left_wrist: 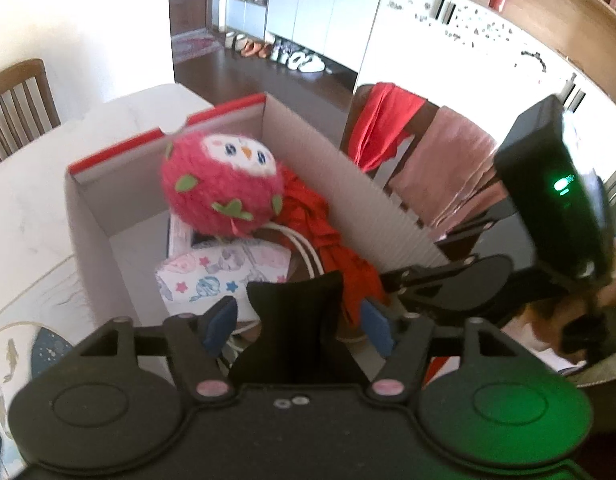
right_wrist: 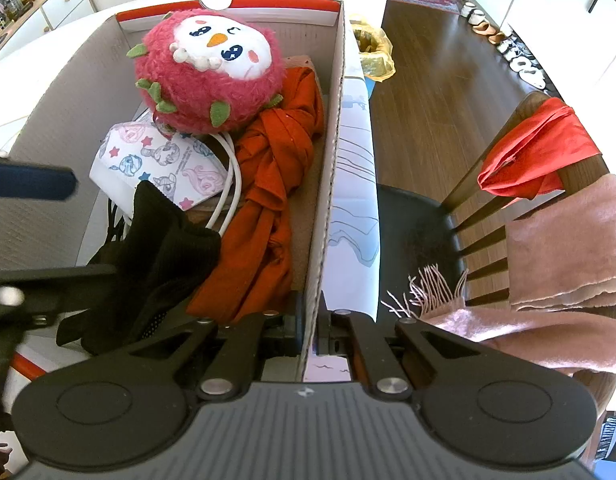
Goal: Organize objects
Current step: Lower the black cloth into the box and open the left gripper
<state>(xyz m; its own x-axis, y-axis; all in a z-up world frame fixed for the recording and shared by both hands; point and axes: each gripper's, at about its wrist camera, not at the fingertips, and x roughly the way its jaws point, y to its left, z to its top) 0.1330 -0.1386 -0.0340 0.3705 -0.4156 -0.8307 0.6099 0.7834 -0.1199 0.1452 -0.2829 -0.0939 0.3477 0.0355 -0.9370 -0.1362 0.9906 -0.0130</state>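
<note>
No words or brand names can be read anywhere. A cardboard box with a red rim sits on the white worktop. Inside it are a fuzzy pink owl toy, a white paper bag with pony pictures and stars, an orange-red cloth and a black glove. The glove lies at the near end of the box, next to the cloth. The left gripper is wide open above the glove, and its blue pads do not press on it. The right gripper is closed tight on the box's side wall. A chair beside the worktop has a red cloth and a pink scarf on it.
</note>
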